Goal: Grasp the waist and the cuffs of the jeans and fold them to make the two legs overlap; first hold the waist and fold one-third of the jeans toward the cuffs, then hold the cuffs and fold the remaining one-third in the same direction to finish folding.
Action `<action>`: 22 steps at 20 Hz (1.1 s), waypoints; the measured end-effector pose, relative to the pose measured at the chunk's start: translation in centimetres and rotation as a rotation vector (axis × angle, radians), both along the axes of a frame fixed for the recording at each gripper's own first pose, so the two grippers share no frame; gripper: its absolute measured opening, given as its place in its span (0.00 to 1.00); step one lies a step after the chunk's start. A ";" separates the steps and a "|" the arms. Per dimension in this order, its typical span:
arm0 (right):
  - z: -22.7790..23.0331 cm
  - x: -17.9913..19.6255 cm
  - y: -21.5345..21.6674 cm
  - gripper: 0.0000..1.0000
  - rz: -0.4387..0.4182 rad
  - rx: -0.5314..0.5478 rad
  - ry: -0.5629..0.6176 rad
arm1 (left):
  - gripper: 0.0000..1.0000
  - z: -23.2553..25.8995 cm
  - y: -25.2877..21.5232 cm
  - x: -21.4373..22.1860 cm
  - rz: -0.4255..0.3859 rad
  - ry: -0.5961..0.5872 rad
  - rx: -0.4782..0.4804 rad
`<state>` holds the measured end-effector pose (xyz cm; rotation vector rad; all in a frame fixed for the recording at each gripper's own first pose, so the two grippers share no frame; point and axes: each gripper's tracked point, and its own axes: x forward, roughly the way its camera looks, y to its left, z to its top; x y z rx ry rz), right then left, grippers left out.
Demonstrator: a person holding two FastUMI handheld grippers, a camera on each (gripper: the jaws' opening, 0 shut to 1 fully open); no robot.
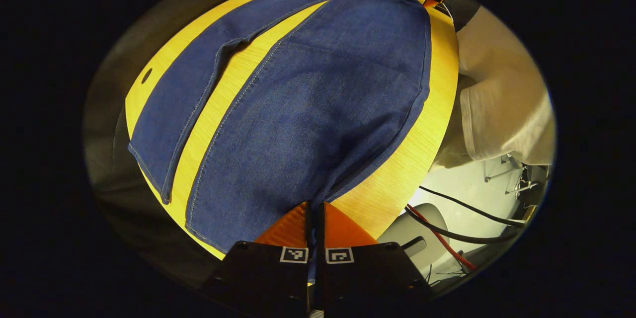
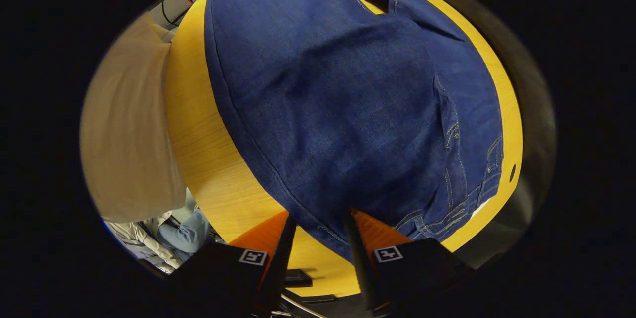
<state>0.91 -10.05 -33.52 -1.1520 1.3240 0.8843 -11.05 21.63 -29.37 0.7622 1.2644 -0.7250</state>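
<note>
The left gripper view shows both legs of the jeans [image 1: 318, 109] on the table [image 1: 417, 159]; the left gripper [image 1: 314, 208] pinches a cuff (jaws nearly closed), the right gripper [image 2: 318, 218] straddles the waist edge, jaws apart.

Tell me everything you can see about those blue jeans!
The jeans are dark blue denim with pale stitching along the seams. They lie spread flat on a yellow wooden table, the two legs apart with a strip of table showing between them. The waist end, with pockets and a waistband, sits near the table's edge. The left gripper is shut on the edge of one leg's cuff. The right gripper is open, its fingers either side of the waist edge.
</note>
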 end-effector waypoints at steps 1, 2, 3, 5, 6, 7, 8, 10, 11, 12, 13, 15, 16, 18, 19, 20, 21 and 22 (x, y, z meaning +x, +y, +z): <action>0.1 0.3 0.4 0.52 0.002 -0.002 -0.009 | 0.00 0.0 0.0 -0.1 -0.002 -0.002 -0.001; 0.2 0.8 0.6 0.53 0.002 -0.004 -0.027 | 0.00 0.0 0.0 0.0 -0.002 -0.003 -0.003; 0.5 1.7 0.7 0.32 0.005 -0.004 -0.062 | 0.00 0.0 0.0 -0.1 -0.002 -0.003 -0.006; 0.6 1.9 0.6 0.12 -0.018 -0.011 -0.128 | 0.00 0.0 0.0 0.0 -0.005 -0.004 -0.014; 0.9 2.0 0.5 0.11 -0.033 -0.016 -0.153 | 0.00 0.0 0.0 -0.1 -0.005 -0.003 -0.019; 0.8 1.6 0.6 0.06 -0.044 -0.009 -0.175 | 0.00 0.0 0.0 -0.2 -0.008 -0.004 -0.022; 0.6 1.6 0.5 0.05 -0.058 -0.007 -0.195 | 0.00 0.1 -0.1 -0.2 -0.012 -0.005 -0.024; 1.0 1.8 0.7 0.03 -0.076 0.014 -0.237 | 0.00 0.0 0.0 -0.2 -0.021 -0.012 -0.027; 0.9 1.8 0.7 0.03 -0.091 0.020 -0.255 | 0.00 -0.1 0.0 -0.2 -0.026 -0.016 -0.026; 1.0 1.8 0.8 0.03 -0.108 0.025 -0.267 | 0.00 -0.1 0.0 -0.2 -0.027 -0.019 -0.021; 0.9 1.5 0.8 0.03 -0.123 0.029 -0.274 | 0.00 -0.1 0.0 -0.2 -0.029 -0.020 -0.015; 1.2 1.0 0.9 0.03 -0.127 0.021 -0.266 | 0.00 0.0 0.1 -0.2 -0.047 -0.020 -0.004; 1.3 1.0 1.2 0.03 -0.119 0.016 -0.263 | 0.00 -0.1 0.1 -0.3 -0.060 -0.020 -0.002; 1.5 1.2 1.6 0.03 -0.118 0.010 -0.259 | 0.00 0.0 0.2 -0.3 -0.079 -0.012 0.001; 1.7 1.3 1.8 0.03 -0.130 0.011 -0.255 | 0.00 0.0 0.2 -0.4 -0.090 0.000 0.001; 1.9 1.3 1.9 0.02 -0.145 0.012 -0.249 | 0.00 0.1 0.3 -0.4 -0.103 0.011 0.003; 2.4 1.6 1.9 0.02 -0.159 0.011 -0.252 | 0.00 0.3 0.5 -0.6 -0.120 0.026 0.008; 3.1 1.9 2.0 0.03 -0.173 0.012 -0.262 | 0.00 0.6 0.6 -0.6 -0.135 0.036 0.014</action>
